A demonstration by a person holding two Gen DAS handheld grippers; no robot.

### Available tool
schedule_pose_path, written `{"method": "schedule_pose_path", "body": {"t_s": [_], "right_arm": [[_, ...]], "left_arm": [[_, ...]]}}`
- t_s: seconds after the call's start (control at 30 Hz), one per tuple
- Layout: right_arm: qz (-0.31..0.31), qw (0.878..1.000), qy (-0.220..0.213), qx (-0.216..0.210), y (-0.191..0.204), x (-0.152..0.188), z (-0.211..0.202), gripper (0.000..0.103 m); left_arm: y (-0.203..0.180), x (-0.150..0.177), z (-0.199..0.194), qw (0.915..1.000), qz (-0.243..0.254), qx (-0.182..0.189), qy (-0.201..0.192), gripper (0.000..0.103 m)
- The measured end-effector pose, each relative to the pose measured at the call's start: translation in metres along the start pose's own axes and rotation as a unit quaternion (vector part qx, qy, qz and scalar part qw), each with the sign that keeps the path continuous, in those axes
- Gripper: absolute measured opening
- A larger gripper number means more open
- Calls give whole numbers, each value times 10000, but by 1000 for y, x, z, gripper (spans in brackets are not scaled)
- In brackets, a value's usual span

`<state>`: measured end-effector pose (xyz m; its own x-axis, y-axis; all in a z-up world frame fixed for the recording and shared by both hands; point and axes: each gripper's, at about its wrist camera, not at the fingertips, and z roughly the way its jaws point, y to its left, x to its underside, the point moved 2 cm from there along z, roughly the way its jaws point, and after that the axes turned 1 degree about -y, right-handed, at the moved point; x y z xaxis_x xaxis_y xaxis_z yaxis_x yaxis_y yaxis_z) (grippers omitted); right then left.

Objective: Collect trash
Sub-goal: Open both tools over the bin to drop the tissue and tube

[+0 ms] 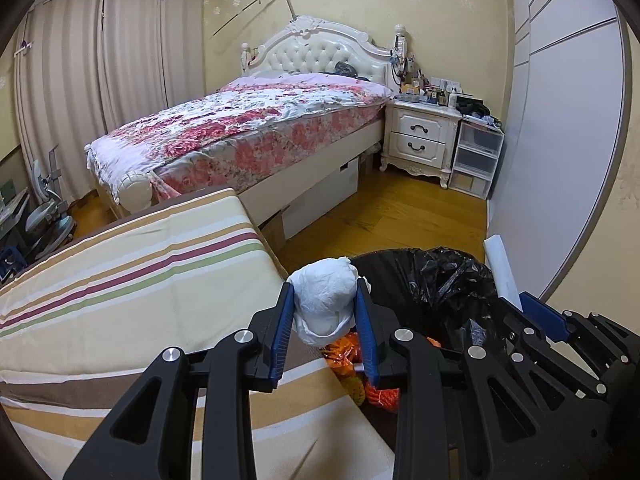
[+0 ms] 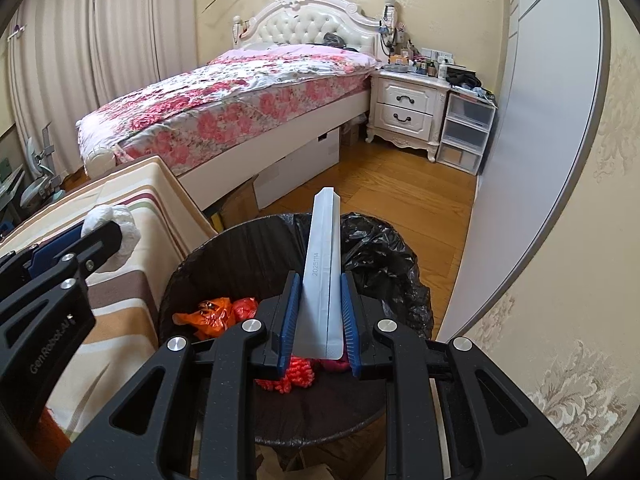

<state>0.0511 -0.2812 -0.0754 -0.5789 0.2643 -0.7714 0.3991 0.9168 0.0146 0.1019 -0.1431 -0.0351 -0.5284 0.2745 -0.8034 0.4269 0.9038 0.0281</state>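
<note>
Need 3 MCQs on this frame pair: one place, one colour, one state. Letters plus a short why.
1. Where is the trash bin?
A) on the bed B) on the floor beside the striped mattress C) on the nightstand

2. Colour of the bin liner?
A) black B) white C) blue

3. What is the right gripper doing?
A) open, empty B) shut on the pale flat packet C) shut on a tissue wad

Answers: 1 B, the bin stands by the mattress edge; 2 A, glossy black plastic; 3 B, the pads clamp the packet; the left gripper holds the tissue wad.
</note>
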Motion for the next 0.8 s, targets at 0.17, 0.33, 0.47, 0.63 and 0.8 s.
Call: {"method": "schedule_pose_path", "body": {"t_s": [0.17, 0.33, 0.47, 0.63, 0.8], "right_arm": [[133, 9999, 51, 15, -5, -4, 10, 21], [203, 9997, 108, 44, -9, -4, 16, 21], [247, 9996, 139, 39, -11, -5, 20, 21], [271, 9995, 172, 33, -12, -7, 25, 21], [284, 9995, 150, 56, -12, -9, 27, 21]], "left_arm": [[-7, -5, 11, 9999, 56, -59, 59, 30], [-11, -6, 19, 9998, 139, -80, 125, 30], [-13, -4, 23, 9997, 169, -44, 192, 32], [-11, -7, 27, 9996, 157, -30, 229, 35], [-10, -8, 28, 9996, 116, -30, 251, 49]]}}
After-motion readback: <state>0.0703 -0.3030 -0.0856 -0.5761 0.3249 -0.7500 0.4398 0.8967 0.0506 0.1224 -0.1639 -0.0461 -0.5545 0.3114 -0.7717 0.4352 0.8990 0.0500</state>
